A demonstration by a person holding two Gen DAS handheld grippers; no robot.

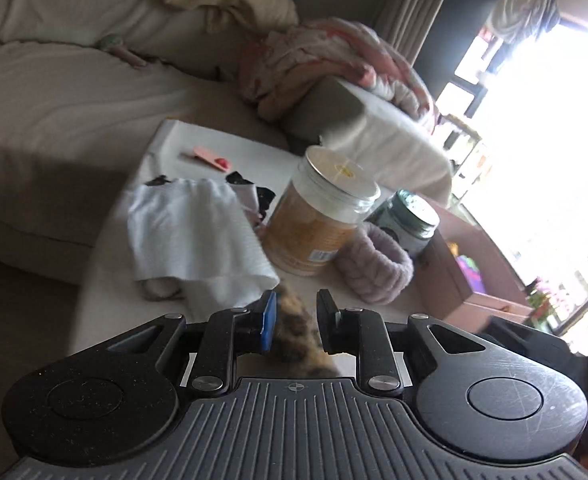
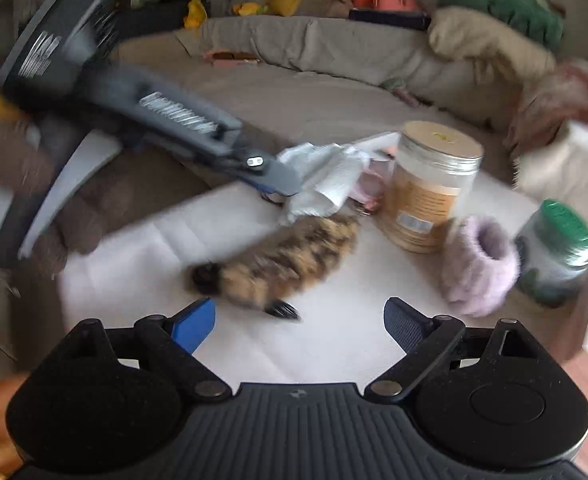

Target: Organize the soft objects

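Note:
A furry brown-and-orange tail-like thing (image 2: pixel 286 260) lies on the white table (image 2: pixel 334 344). In the left wrist view its fur (image 1: pixel 294 332) sits between my left gripper's (image 1: pixel 294 324) narrowly parted fingers; whether they pinch it I cannot tell. In the right wrist view my left gripper (image 2: pixel 282 192) reaches beside a white cloth (image 2: pixel 330 184). My right gripper (image 2: pixel 300 320) is open and empty, just in front of the furry thing. A lilac fuzzy band (image 2: pixel 480 266) stands to the right, also in the left wrist view (image 1: pixel 374 268). The white cloth (image 1: pixel 198 228) lies left.
An orange-labelled jar (image 1: pixel 322 220) and a green jar (image 1: pixel 408 220) stand on the table. A pink box (image 1: pixel 470 264) is at right. A beige sofa (image 1: pixel 54 92) with cushions and a pink blanket (image 1: pixel 334 64) runs behind.

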